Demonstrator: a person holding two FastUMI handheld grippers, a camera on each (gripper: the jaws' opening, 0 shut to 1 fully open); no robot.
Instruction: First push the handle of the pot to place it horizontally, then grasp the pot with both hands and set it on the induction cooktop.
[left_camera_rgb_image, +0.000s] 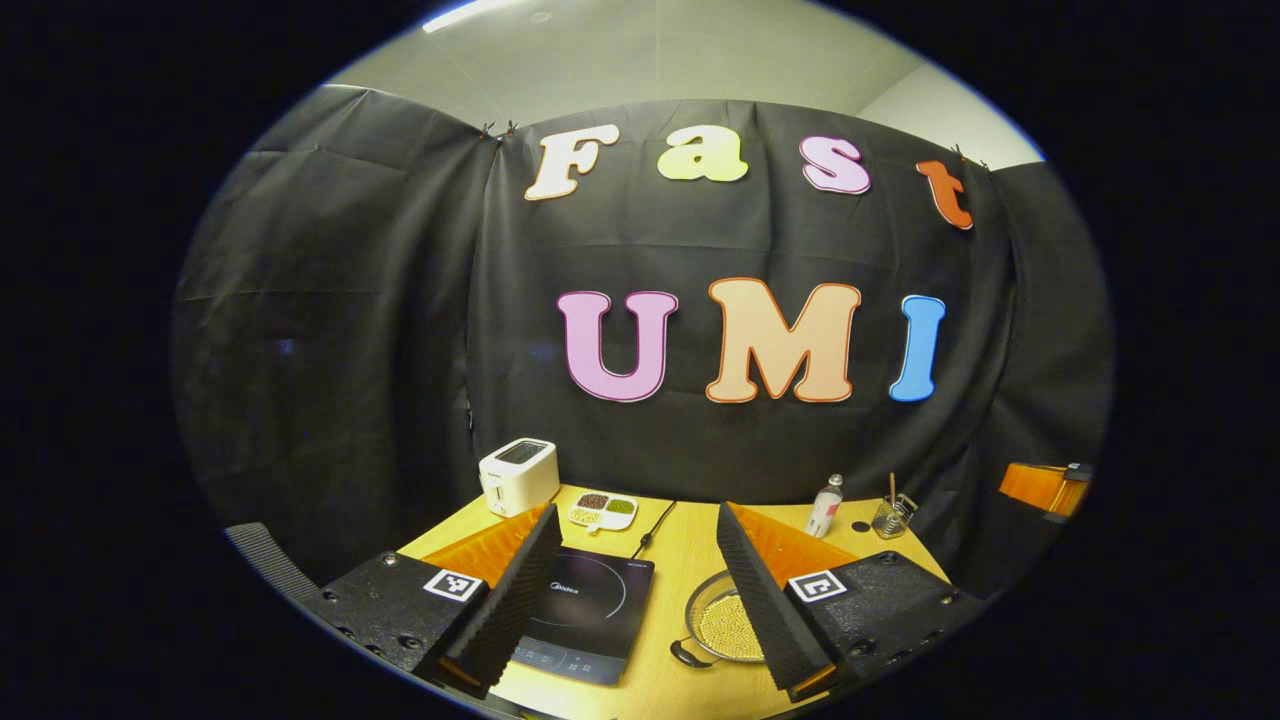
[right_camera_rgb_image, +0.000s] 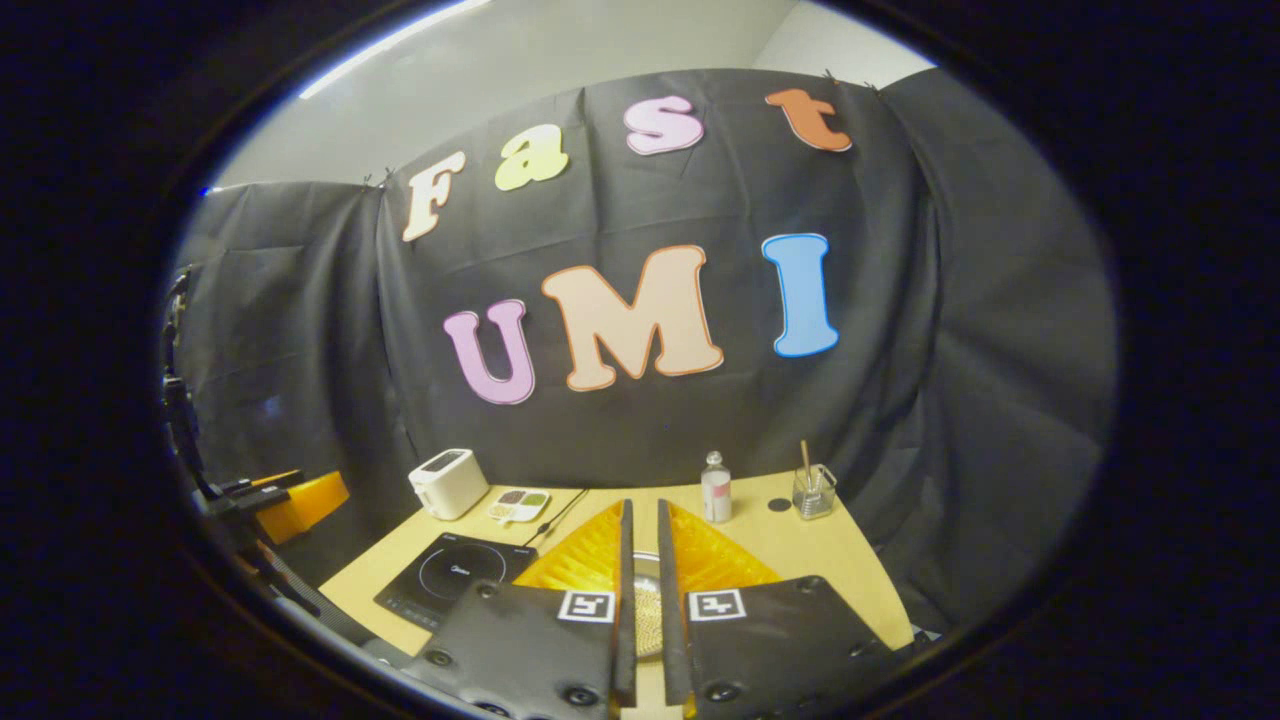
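Ridged jaws of the left gripper (left_camera_rgb_image: 635, 535) spread wide above pot (left_camera_rgb_image: 722, 628) and induction cooktop (left_camera_rgb_image: 585, 615); right gripper (right_camera_rgb_image: 640, 520) narrowed to a slit. Pale beads inside pot, beside cooktop on wooden bench (left_camera_rgb_image: 680, 570). Farther back: toaster (left_camera_rgb_image: 517, 476), divided dish (left_camera_rgb_image: 603, 511), bottle (left_camera_rgb_image: 825, 506), glass jar (left_camera_rgb_image: 893, 516).
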